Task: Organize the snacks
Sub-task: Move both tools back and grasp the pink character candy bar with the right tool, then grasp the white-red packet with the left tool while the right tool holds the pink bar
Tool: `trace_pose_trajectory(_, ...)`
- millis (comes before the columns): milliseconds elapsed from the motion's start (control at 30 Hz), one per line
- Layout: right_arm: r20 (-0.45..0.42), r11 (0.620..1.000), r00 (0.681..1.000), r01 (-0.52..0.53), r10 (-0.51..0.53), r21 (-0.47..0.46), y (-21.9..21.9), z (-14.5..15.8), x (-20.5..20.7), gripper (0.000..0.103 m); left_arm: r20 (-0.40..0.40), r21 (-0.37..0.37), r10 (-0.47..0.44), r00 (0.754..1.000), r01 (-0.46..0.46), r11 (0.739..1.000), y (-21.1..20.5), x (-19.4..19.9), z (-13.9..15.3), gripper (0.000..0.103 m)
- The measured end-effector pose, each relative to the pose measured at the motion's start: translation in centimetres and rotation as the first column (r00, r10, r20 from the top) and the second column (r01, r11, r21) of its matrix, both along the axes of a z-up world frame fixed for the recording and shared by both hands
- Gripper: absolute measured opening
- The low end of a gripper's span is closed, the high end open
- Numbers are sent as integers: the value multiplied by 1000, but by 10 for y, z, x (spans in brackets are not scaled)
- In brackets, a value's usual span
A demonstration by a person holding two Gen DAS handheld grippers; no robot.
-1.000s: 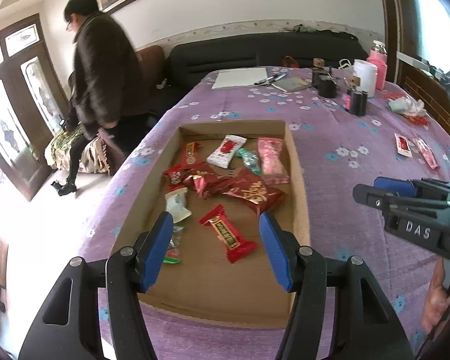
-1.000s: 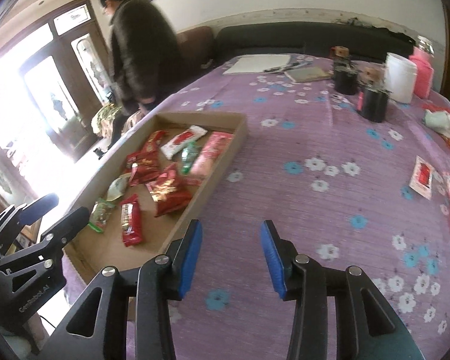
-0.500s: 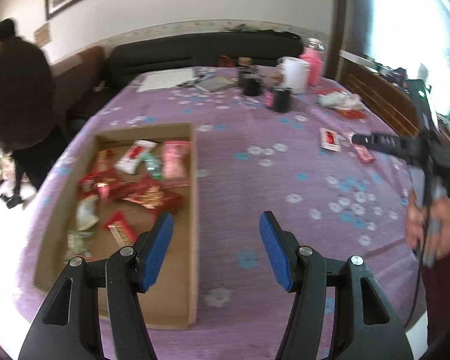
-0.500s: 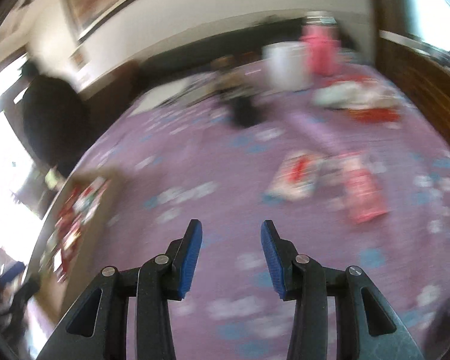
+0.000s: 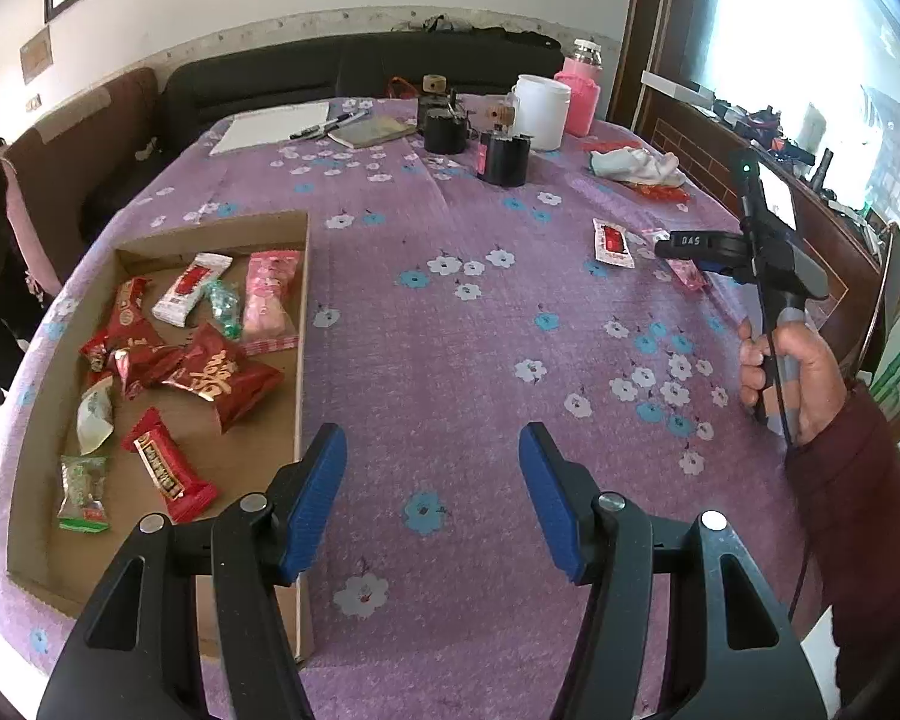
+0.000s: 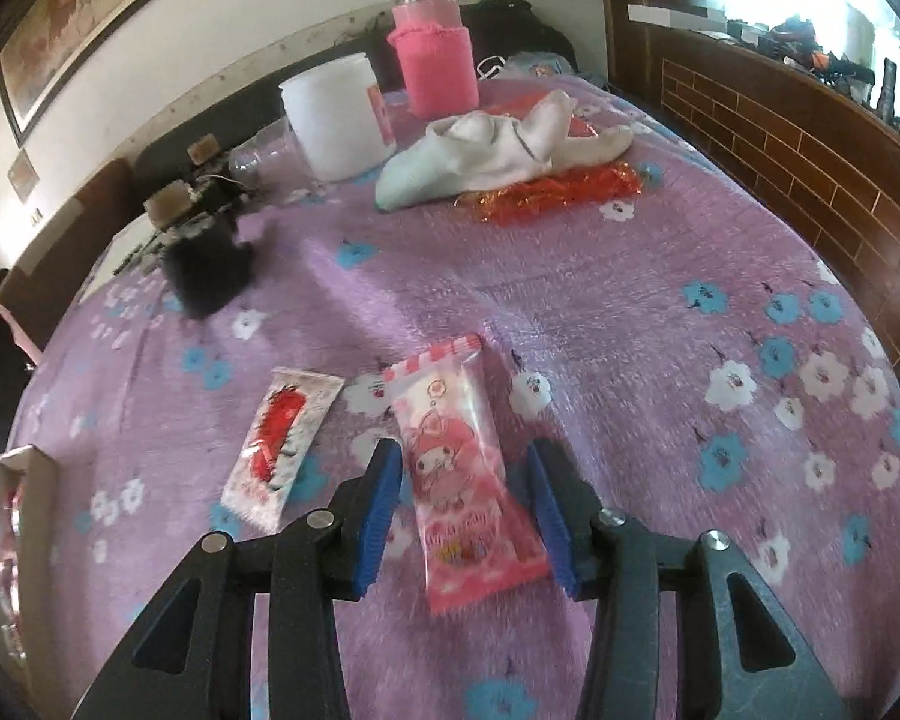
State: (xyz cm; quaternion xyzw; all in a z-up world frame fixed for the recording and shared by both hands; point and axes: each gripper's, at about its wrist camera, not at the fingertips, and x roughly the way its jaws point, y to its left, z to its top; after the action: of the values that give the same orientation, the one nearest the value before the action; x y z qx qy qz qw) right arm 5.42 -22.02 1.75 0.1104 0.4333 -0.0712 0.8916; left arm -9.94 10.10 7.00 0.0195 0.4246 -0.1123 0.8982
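A shallow cardboard box (image 5: pixel 303 276) on the purple flowered tablecloth holds several snack packets, among them a red one (image 5: pixel 168 468) and a pink one (image 5: pixel 270 300). My left gripper (image 5: pixel 432 498) is open and empty, just right of the box's right wall. My right gripper (image 6: pixel 465 510) is open, its blue fingers on either side of a pink cartoon snack packet (image 6: pixel 462 468) lying flat on the cloth. A white and red packet (image 6: pixel 279 444) lies just left of it. In the left wrist view the right gripper (image 5: pixel 690 246) hovers over these two packets (image 5: pixel 612 243).
At the far end stand a white tub (image 6: pixel 336 114), a pink-sleeved bottle (image 6: pixel 435 57), black jars (image 5: pixel 501 156), a notebook, pens and paper (image 5: pixel 276 126). A white cloth (image 6: pixel 498 150) lies on red foil. A wooden ledge (image 6: pixel 810 120) borders the right side.
The right gripper swung right, away from the box, and came down around the pink packet. The left gripper turned right, so the box now lies at its left.
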Motion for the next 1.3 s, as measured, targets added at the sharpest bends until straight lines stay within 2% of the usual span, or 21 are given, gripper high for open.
trace_pose_trajectory(100,2,999,1000,-9,9,-35,4,-1,-1,42,-32,-28,-16,999,15,999,-10,14,2,59)
trace_pose_trajectory(133,3,999,1000,-7,8,-38,5,-1,-3,32,-41,-43,-30,999,29,999,-17,20,3,59)
trace_pose_trajectory(167,1,999,1000,-7,7,-36,5,0,-5,30,-43,-51,-39,998,37,998,-21,24,4,59)
trace_pose_trajectory(367,-13,1000,1000,3,-3,24,-3,2,-19,28,-28,-61,-117,993,115,991,-87,74,9,59)
trace_pose_trajectory(533,-12,996,1000,-3,4,95,-12,1,-29,28,-61,-88,-165,984,160,983,-142,125,-11,58)
trace_pose_trajectory(667,-12,993,1000,-12,13,118,-15,1,-27,28,-62,-14,-173,983,172,985,-180,160,-29,58)
trace_pose_trajectory(767,-14,993,1000,-15,17,120,-16,1,-25,28,-53,70,-190,980,193,979,-203,179,-40,58)
trace_pose_trajectory(967,-17,986,1000,-4,7,166,-23,1,-24,27,-84,155,-194,978,205,967,-221,196,-60,58)
trace_pose_trajectory(1067,-18,986,1000,0,3,169,-23,1,-24,27,-87,96,-203,975,211,973,-216,194,-60,31)
trace_pose_trajectory(1100,-18,986,1000,1,2,166,-23,1,-24,27,-91,105,-194,977,203,973,-216,193,-59,31)
trace_pose_trajectory(1300,-10,990,1000,2,-1,144,-20,2,-26,27,-80,41,-187,979,190,981,-199,178,-47,30)
